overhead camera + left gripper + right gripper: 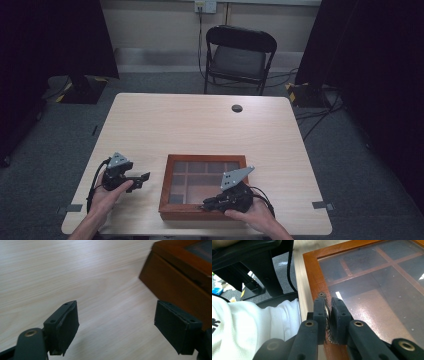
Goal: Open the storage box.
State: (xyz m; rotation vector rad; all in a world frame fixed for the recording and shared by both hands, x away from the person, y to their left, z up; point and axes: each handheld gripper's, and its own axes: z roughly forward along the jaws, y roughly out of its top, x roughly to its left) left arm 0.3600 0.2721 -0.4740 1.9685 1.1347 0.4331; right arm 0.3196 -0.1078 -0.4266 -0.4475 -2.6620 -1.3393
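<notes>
High view shows a wooden box (170,200) with a glass lid lying at the near edge of the table (200,125), its long axis running left to right. The right gripper (212,204) sits at the box's near rim, just right of centre, pointing left along that rim; the right hand (250,212) holds it low, nearly level with the lid. In the right gripper view its jaws are pinched together on a small metal latch (327,312) on the lid's front frame, so this is plainly the nearer hand, and any lift of the lid would likely hinge away from the person. The left gripper (142,179) hovers just left of the box, pointing right at its side wall, jaws spread wide with nothing between them, and apart from the wood.
</notes>
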